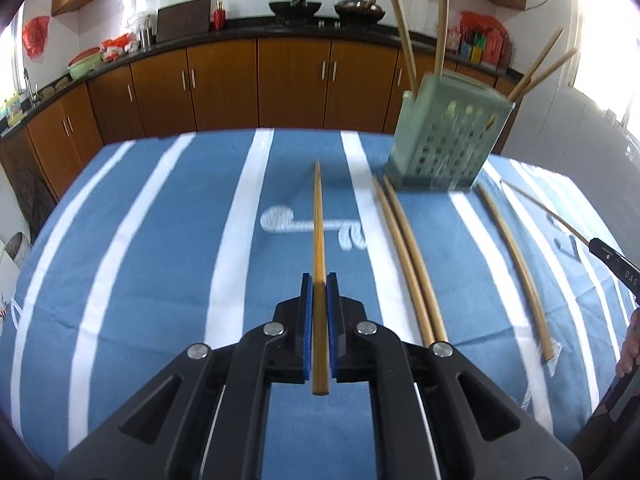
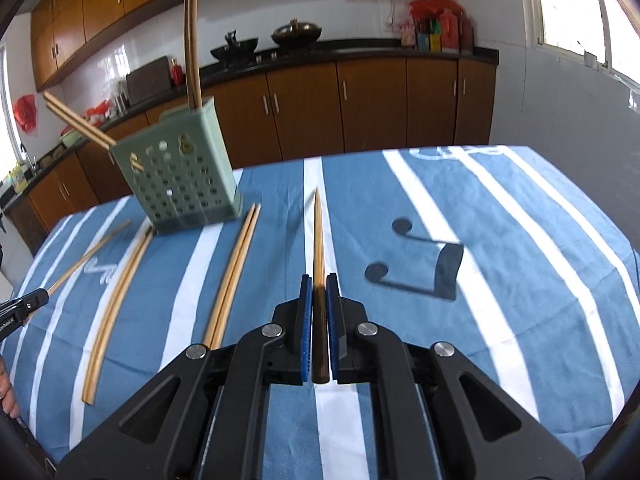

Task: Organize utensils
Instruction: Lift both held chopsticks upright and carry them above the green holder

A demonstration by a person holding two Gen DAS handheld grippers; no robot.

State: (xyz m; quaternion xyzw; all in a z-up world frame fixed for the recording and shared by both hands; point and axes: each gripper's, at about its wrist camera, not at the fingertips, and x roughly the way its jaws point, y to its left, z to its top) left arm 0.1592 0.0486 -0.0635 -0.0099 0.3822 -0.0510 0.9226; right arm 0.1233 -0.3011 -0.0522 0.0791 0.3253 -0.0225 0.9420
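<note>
A blue striped tablecloth [image 1: 160,280], wooden cabinets [image 1: 292,84] and two woks [image 1: 296,7] behind.

From the left wrist view, the green holder [image 1: 448,136] blocks one o'clock, and loose chopsticks [image 1: 404,256] lie right of centre. Bare striped cloth [image 1: 140,240] lies open toward ten o'clock.

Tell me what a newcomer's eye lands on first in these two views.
Each hand-held gripper is shut on a single chopstick: the left hand-held gripper and the right hand-held gripper both point theirs out over the blue striped tablecloth. Next comes the green perforated holder at the far side of the cloth, with chopsticks sticking out of its top, and loose chopsticks lying on the cloth in front of it.
</note>
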